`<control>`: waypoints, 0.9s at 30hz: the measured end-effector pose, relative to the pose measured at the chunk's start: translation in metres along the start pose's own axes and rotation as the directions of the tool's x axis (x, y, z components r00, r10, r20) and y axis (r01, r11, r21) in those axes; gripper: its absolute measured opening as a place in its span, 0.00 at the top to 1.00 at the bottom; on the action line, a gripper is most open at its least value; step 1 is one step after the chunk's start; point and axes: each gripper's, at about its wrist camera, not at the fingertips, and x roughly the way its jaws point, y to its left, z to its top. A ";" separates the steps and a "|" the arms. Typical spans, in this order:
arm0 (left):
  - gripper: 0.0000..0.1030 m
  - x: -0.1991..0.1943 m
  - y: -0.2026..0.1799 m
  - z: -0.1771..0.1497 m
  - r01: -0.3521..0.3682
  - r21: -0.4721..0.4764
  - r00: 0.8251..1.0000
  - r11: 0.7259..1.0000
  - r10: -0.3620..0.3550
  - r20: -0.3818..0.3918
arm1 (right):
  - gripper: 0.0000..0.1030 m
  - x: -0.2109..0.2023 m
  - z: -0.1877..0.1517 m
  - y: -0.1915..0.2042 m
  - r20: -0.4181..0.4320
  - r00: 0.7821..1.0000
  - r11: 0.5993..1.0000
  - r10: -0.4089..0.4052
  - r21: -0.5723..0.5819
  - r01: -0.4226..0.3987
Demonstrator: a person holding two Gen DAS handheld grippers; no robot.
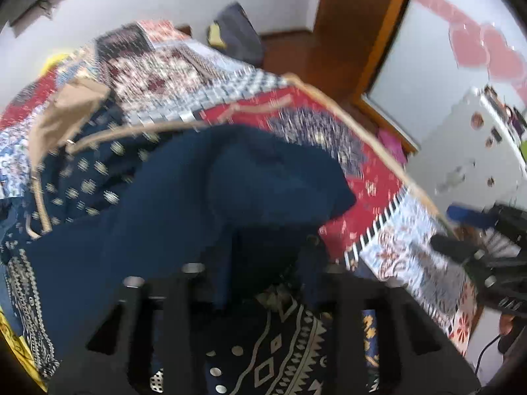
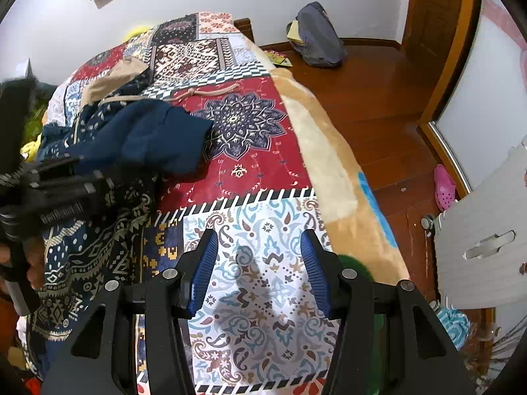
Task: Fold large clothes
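Observation:
A large navy garment (image 1: 204,197) with a gold-and-white pattern and tan drawstrings lies crumpled on the patchwork bed cover (image 1: 388,247). My left gripper (image 1: 263,283) is shut on a fold of its dark cloth, which drapes over the fingers. In the right wrist view the garment (image 2: 138,135) lies at the left of the bed, with the left gripper (image 2: 59,184) on its patterned part. My right gripper (image 2: 260,263) is open and empty above the paisley patch of the bed cover (image 2: 263,151). It also shows in the left wrist view (image 1: 461,230), off to the right.
A beige blanket (image 2: 329,151) hangs over the bed's right edge. Beyond it is wooden floor (image 2: 378,92) with a grey backpack (image 2: 316,39), a pink shoe (image 2: 444,187) and a white cabinet (image 2: 484,237). A wall lies behind the bed.

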 end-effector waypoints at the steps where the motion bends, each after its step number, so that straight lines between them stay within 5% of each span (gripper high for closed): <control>1: 0.86 -0.006 0.000 0.001 -0.012 0.004 1.000 1.000 0.012 0.025 | 0.53 0.001 0.000 0.002 -0.003 1.000 1.000 -0.001 -0.004 0.001; 7: 0.96 -0.060 0.014 0.012 -0.074 0.002 0.978 0.997 0.072 0.194 | 0.53 0.000 0.006 0.011 0.003 1.000 0.999 0.031 -0.018 -0.031; 13: 0.97 -0.139 0.077 0.010 -0.063 -0.155 0.931 0.986 0.114 0.347 | 0.53 -0.002 0.021 0.039 0.028 0.998 0.997 0.058 -0.054 -0.056; 19: 0.97 -0.182 0.147 -0.017 -0.117 -0.284 0.884 0.952 0.230 0.407 | 0.53 0.007 0.041 0.074 0.023 0.996 0.993 0.087 -0.087 -0.085; 22: 0.97 -0.185 0.182 -0.039 -0.120 -0.348 0.881 0.930 0.261 0.394 | 0.53 0.021 0.049 0.091 -0.007 0.995 0.991 0.100 -0.088 -0.100; 27: 0.97 -0.161 0.232 -0.082 -0.097 -0.438 0.917 0.894 0.252 0.311 | 0.53 0.055 0.049 0.113 -0.086 0.995 0.991 0.055 -0.120 -0.065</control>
